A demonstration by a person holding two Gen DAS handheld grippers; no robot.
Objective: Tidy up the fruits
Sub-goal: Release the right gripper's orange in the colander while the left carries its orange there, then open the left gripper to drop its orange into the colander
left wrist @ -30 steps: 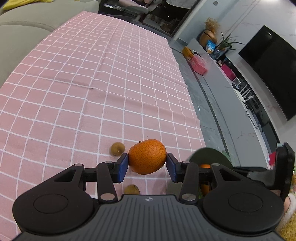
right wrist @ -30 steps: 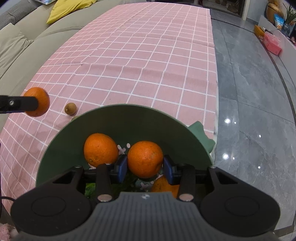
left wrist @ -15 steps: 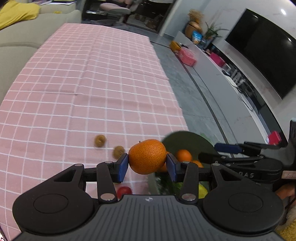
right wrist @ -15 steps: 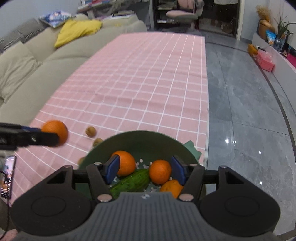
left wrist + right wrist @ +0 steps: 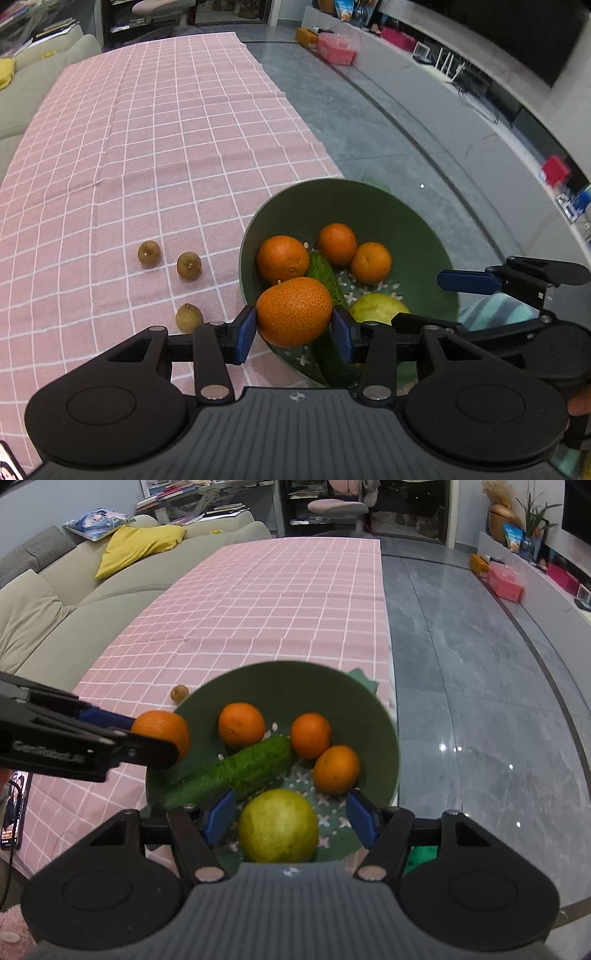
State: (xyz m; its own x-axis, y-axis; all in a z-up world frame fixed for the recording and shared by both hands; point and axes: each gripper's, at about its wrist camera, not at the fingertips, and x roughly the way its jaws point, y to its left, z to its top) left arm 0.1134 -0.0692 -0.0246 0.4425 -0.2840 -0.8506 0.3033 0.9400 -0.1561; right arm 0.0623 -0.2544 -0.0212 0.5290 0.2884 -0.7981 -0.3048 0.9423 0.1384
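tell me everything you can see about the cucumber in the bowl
The cucumber is dark green with a bumpy, glossy skin, whole and uncut. It lies on its side across the floor of the green bowl, one end toward the oranges, the other near the rim. In the left wrist view the held orange hides its middle.

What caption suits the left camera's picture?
Left gripper holds an orange above a green bowl of fruit.

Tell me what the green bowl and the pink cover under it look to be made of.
Green bowl: probably matte plastic, uniform colour, dull sheen, cross-shaped drain holes in the base. Pink cover: woven cloth with a white grid, judging by its creases and soft edge.
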